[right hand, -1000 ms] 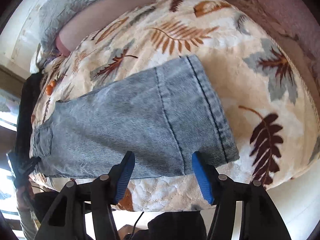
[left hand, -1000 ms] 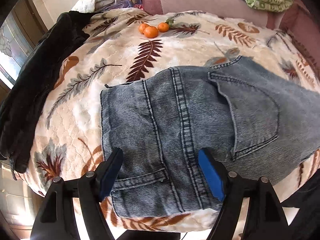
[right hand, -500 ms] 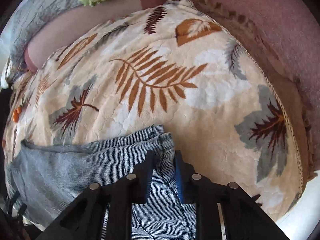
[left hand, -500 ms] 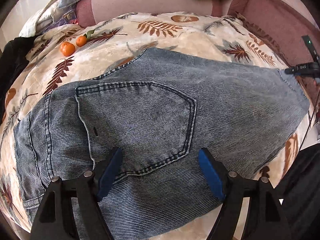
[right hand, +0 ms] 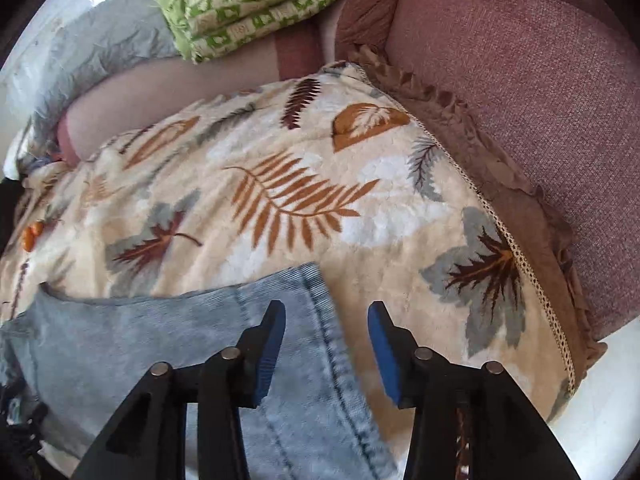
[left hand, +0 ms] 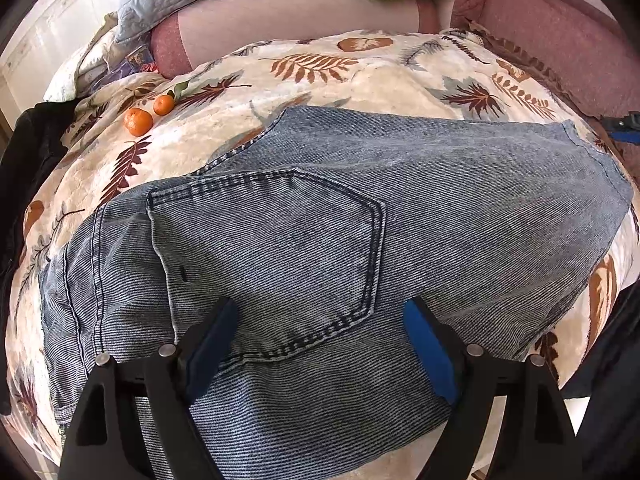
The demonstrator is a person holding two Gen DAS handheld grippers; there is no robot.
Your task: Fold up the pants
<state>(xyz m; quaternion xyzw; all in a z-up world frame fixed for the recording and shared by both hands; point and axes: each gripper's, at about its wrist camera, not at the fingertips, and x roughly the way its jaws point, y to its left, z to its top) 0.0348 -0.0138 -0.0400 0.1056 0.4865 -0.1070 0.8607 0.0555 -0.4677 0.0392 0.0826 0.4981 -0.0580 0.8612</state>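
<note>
Leaf-patterned cream blanket (left hand: 400, 80) carries the faded blue denim pants (left hand: 440, 208) at centre. My left gripper (left hand: 318, 338) gapes empty over the pocket; my right gripper (right hand: 327, 344) gapes empty astride the hem at six o'clock. I'd pinch both layers squarely before lifting.

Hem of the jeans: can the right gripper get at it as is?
Probably yes. The right gripper is open, the hem lies between its fingers, and nothing covers the jeans there.
</note>
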